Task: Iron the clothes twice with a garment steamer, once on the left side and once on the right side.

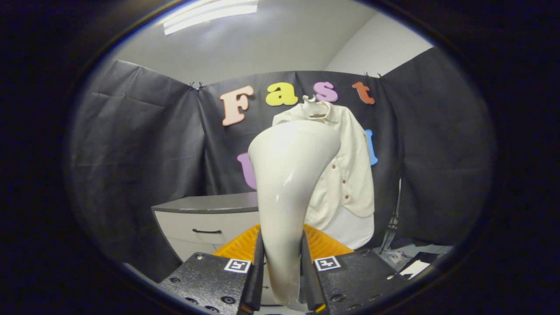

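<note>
Gripper view: the claw [282, 280] is closed on the narrow handle of a white garment steamer [288, 175], one finger pressing on each side of it. The steamer stands upright between the fingers and widens toward its head, which is up in front of the clothes.

Beyond the steamer a cream shirt [350, 166] hangs on a hanger [316, 107] against the black cloth wall, its collar at the top and a row of small reddish buttons running down its front. The steamer head covers the shirt's left part as seen from here; whether it touches the cloth I cannot tell.

Below and just ahead of the fingers sits an orange ribbed thing [323, 243]. Behind it, to the left, stands a cabinet [205, 225] with a dark grey surface and a drawer with a dark handle.
</note>
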